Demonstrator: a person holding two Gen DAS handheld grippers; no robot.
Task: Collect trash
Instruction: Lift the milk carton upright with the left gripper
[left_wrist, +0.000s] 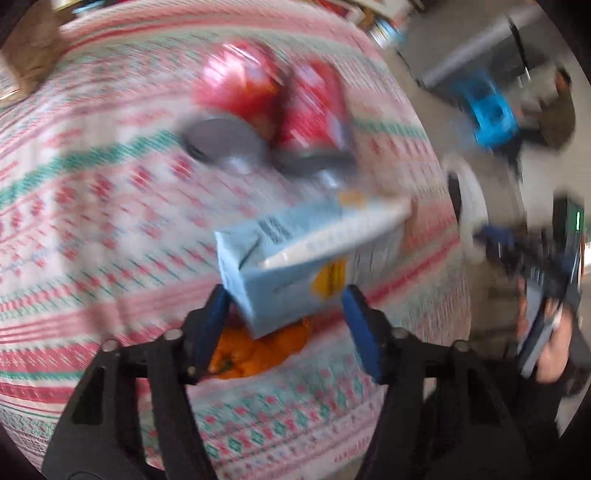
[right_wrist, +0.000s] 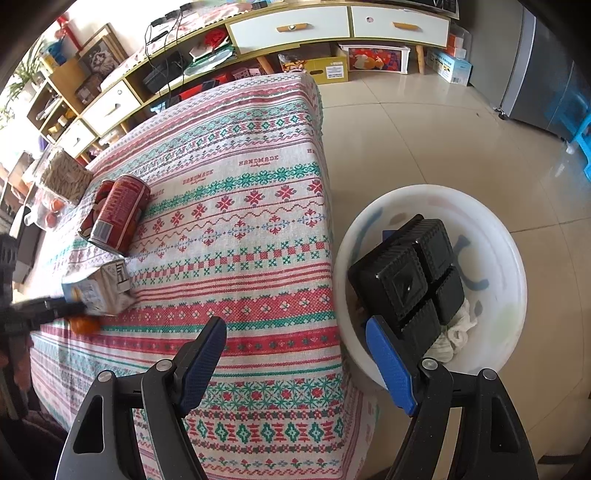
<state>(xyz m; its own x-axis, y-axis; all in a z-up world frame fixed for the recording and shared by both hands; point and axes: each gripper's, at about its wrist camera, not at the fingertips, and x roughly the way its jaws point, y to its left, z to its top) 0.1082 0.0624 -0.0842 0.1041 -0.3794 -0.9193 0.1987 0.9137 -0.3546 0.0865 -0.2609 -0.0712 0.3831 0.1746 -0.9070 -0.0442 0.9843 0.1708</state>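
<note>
Left tool (left_wrist: 284, 325): blue pads stand either side of the near end of the pale blue drink carton (left_wrist: 295, 258); the blur hides whether the pads press on it, so a grip cannot be told.
Right tool (right_wrist: 295, 365): jaws wide apart with nothing between them, hanging over the near right edge of the tabletop (right_wrist: 240, 206).
Drink carton: lies on its side on the patterned cloth at the left of the tabletop, partly over an orange peel (left_wrist: 255, 350).
Red cans (right_wrist: 118, 214): two, lying side by side on the cloth just beyond the carton, their ends towards it.
White basin (right_wrist: 491, 236): on the tiled floor (right_wrist: 424, 140) just right of the tabletop.
Black tray (right_wrist: 406, 280): a compartmented plastic tray tilted inside the basin, beside a crumpled white tissue (right_wrist: 454, 336).
Far side: low cabinet (right_wrist: 332, 22) with white drawers along the wall.
</note>
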